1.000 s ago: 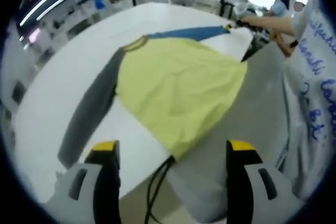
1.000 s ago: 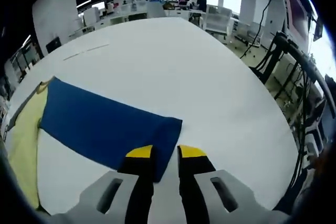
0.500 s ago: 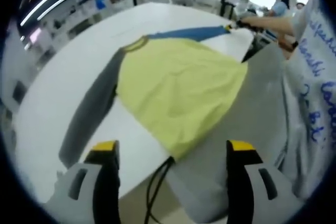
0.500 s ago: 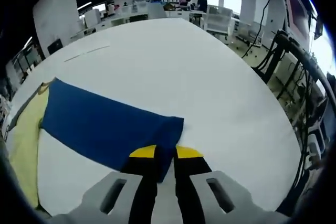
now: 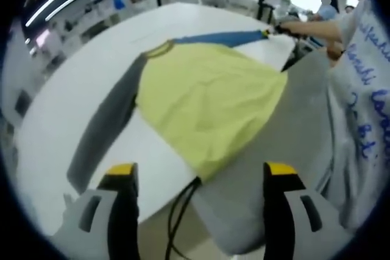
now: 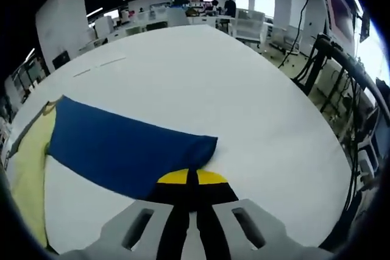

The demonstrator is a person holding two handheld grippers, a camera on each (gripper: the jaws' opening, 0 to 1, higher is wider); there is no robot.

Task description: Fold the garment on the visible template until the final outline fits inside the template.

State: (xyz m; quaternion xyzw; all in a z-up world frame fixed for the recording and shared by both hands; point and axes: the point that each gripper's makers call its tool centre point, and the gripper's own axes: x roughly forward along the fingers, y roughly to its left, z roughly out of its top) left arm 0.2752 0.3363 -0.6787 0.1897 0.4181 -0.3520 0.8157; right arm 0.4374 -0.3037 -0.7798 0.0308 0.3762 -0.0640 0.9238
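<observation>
Left gripper [image 5: 200, 178] wide, fingers apart, holding nothing, above near bench [image 5: 79, 83] edge. Garment [image 5: 207, 101] flat on white bench: grey sleeve [image 5: 103, 129] left, yellow body middle, blue sleeve [image 6: 122, 147] right. Right gripper [image 6: 190, 178] pinched tight on blue sleeve cuff. Cables [image 5: 180, 205] hanging under bench edge.
</observation>
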